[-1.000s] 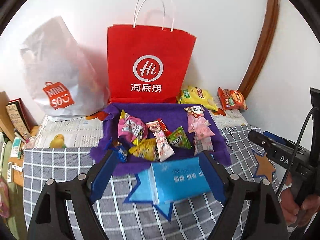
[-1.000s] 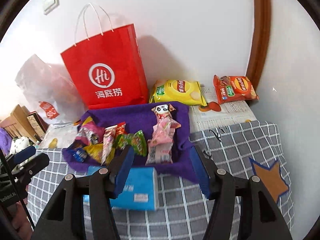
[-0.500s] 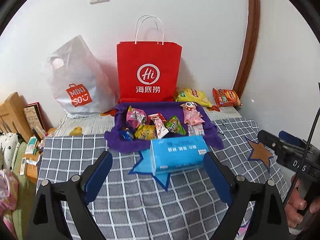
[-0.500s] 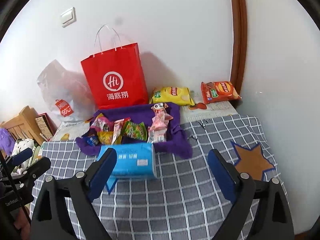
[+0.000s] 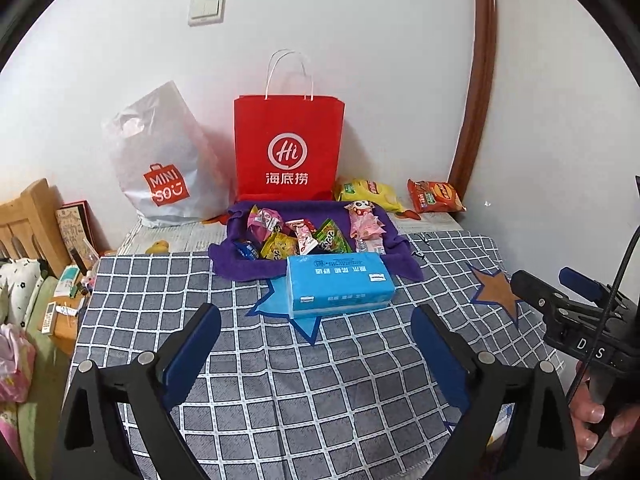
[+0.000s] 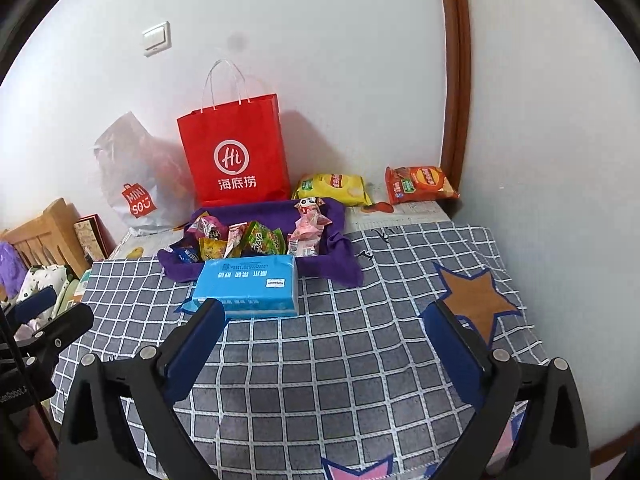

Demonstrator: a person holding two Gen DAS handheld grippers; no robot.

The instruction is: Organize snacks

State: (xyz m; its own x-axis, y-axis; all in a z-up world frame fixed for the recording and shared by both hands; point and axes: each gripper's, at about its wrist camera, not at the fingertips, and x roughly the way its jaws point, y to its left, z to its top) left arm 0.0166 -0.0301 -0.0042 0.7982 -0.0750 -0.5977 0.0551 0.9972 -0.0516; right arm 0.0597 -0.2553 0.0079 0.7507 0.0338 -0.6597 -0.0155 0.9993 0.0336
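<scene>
Several small snack packets (image 5: pixel 304 234) (image 6: pixel 256 238) lie on a purple cloth (image 5: pixel 244 268) (image 6: pixel 336 264) at the far side of the table. A yellow chip bag (image 5: pixel 370 192) (image 6: pixel 332 188) and an orange chip bag (image 5: pixel 436 196) (image 6: pixel 418 184) lie behind it by the wall. A blue tissue pack (image 5: pixel 340 288) (image 6: pixel 250 286) lies in front of the cloth. My left gripper (image 5: pixel 316 344) is open and empty, well short of the pack. My right gripper (image 6: pixel 328 340) is open and empty, also back from it.
A red paper bag (image 5: pixel 288 144) (image 6: pixel 236 152) and a white MINISO plastic bag (image 5: pixel 164 160) (image 6: pixel 136 176) stand against the wall. The checked tablecloth (image 5: pixel 280 380) (image 6: pixel 360 360) covers the table. A wooden headboard and clutter (image 5: pixel 36 240) lie off the left edge.
Both grippers have pulled back and up from the table and opened wider. The left gripper let go of the blue tissue pack, which now lies on the table.
</scene>
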